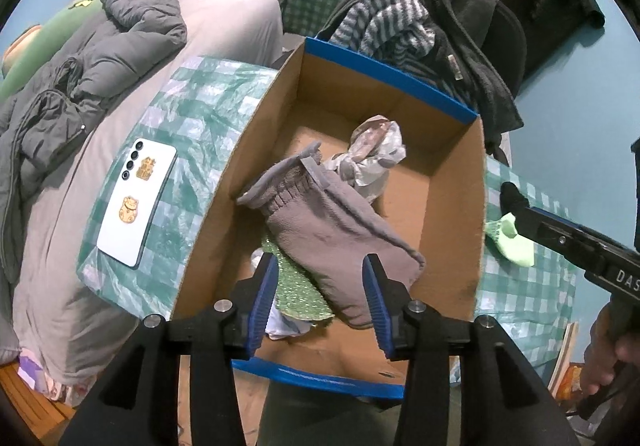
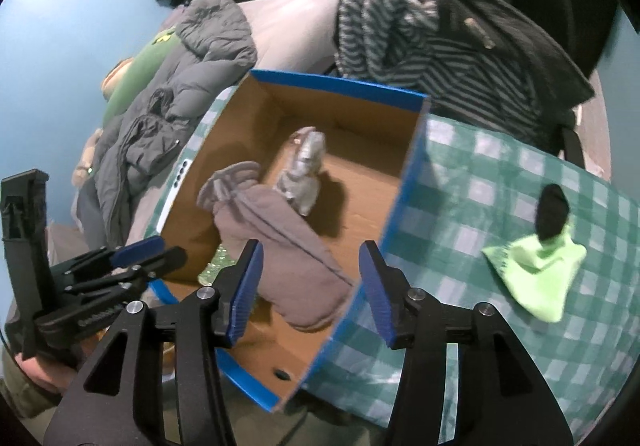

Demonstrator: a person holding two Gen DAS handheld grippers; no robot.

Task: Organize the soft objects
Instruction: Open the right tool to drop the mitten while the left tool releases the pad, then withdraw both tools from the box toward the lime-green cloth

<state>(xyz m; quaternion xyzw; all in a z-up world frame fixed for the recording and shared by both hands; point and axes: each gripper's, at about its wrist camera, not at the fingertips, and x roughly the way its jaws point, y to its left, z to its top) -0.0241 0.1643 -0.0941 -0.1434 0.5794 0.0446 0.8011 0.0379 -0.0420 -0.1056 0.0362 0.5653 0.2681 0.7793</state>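
Note:
A cardboard box with blue edges (image 1: 452, 182) (image 2: 404, 182) stands on a green checked cloth. Inside lie a grey fleece mitten (image 1: 336, 230) (image 2: 280, 246), a crumpled patterned cloth (image 1: 372, 154) (image 2: 304, 170) and a green sparkly piece (image 1: 300, 290). My left gripper (image 1: 320, 302) is open and empty just above the box's near end, over the mitten. My right gripper (image 2: 308, 290) is open and empty above the box's near right corner. A lime-green and black sock (image 2: 544, 258) (image 1: 512, 230) lies on the cloth right of the box.
A white phone (image 1: 136, 202) lies on the cloth left of the box. A grey puffer jacket (image 1: 92, 74) covers the bed to the left. Striped and dark clothes (image 1: 420, 26) (image 2: 440, 30) pile behind the box.

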